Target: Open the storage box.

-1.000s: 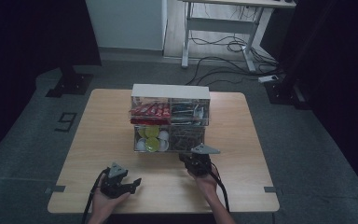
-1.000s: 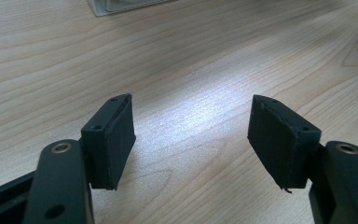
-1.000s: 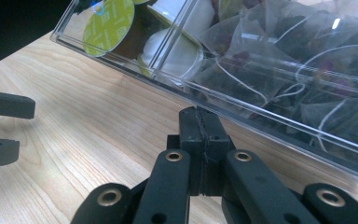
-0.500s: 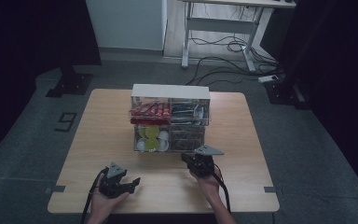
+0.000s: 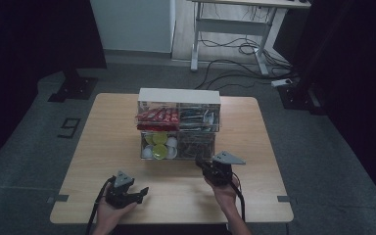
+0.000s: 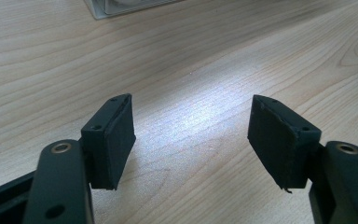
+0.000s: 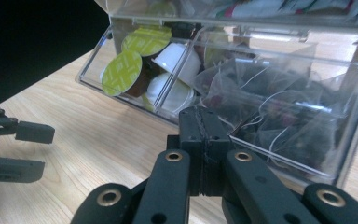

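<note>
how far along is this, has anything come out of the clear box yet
Nothing looks done: no item lies loose on the table, and both grippers hold nothing. In hand: the right gripper, jaws pressed together, sits right at the lower right bin of tea bags in the clear organizer. The left gripper waits open over bare wood. Opening a bin and taking something out probably remains.

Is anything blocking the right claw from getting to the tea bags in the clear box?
Yes. The right claw, shut, sits just in front of the clear box. The tea bags lie behind the box's see-through front wall, so that wall stands between them. Only bare table lies before the box.
</note>
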